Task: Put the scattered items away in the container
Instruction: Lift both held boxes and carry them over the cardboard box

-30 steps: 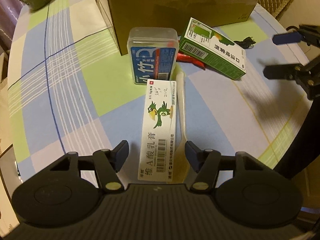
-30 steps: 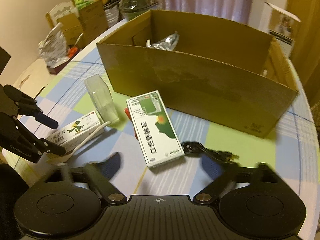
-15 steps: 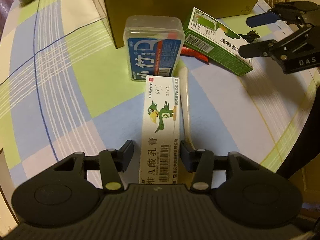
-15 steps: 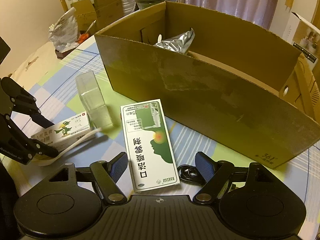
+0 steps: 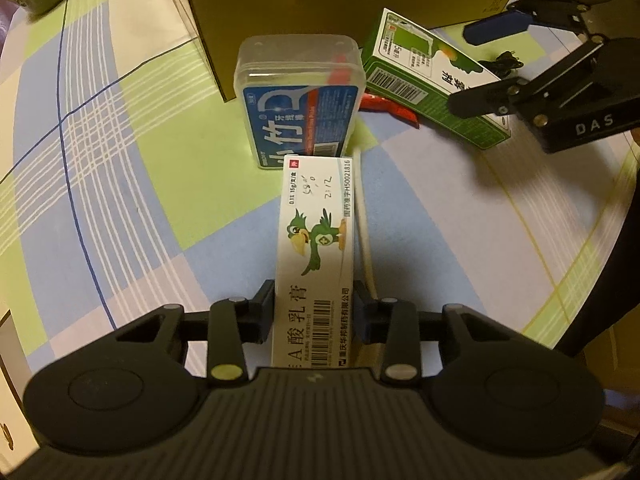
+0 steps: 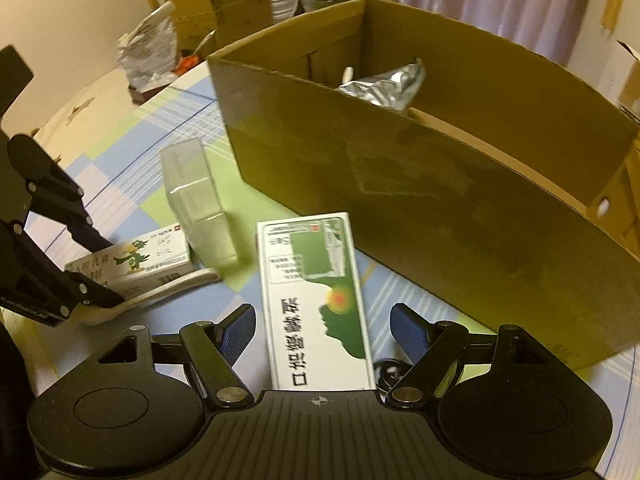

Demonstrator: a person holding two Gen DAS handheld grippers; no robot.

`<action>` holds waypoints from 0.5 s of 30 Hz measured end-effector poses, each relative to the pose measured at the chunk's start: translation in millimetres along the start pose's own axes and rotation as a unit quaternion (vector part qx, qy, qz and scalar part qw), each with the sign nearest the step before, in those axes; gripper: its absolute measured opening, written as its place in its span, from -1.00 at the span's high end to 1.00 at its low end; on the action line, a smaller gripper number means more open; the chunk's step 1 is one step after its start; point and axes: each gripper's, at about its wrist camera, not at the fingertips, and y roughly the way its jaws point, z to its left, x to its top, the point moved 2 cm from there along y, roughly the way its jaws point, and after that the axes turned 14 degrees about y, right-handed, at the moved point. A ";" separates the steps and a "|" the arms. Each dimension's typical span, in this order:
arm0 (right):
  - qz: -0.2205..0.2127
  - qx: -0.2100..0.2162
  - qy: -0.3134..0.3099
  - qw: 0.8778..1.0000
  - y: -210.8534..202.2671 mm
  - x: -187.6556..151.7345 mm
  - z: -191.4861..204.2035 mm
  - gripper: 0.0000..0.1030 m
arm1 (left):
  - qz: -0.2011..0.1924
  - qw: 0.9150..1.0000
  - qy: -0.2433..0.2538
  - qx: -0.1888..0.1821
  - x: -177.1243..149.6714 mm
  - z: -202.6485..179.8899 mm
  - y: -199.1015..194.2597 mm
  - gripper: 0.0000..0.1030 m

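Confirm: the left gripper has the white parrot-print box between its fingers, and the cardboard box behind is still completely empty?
Not quite. The cardboard box is not empty: the right wrist view shows a crumpled silver foil bag inside. The left gripper, closing, does have the parrot-print box between its fingers.

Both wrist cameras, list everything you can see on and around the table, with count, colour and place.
cardboard box: one, brown, back of the table, open top
foil pouch: one, silver, inside the box
clear plastic case: one, blue label, against the box front
white parrot carton: one, white with green bird, in front of the case
green carton: one, green and white, right of the case
red wrapper: one, partly under the green carton
white spoon: one, beside the parrot carton
black cable: one, behind the green carton
checked tablecloth: blue, green, white
left claw: black, closing on the parrot carton
right claw: black, open, astride the green carton
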 end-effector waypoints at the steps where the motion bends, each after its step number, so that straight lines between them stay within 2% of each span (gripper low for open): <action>1: 0.002 -0.001 -0.005 1.000 2.1 0.3 2.0 -0.57 | 0.001 1.000 0.002 0.000 0.6 0.7 -0.1 0.35; 9: 0.014 -0.008 -0.024 1.000 12.7 3.1 11.3 -0.57 | -0.006 1.000 -0.017 -0.006 5.2 9.6 -2.7 0.35; 11: 0.017 -0.012 -0.027 0.999 14.6 2.9 12.3 -0.24 | -0.008 1.000 -0.020 -0.008 6.1 10.5 -3.3 0.35; 15: 0.018 -0.018 -0.025 0.999 14.8 1.6 12.2 -0.15 | -0.006 1.000 -0.019 -0.006 8.5 10.3 -5.1 0.34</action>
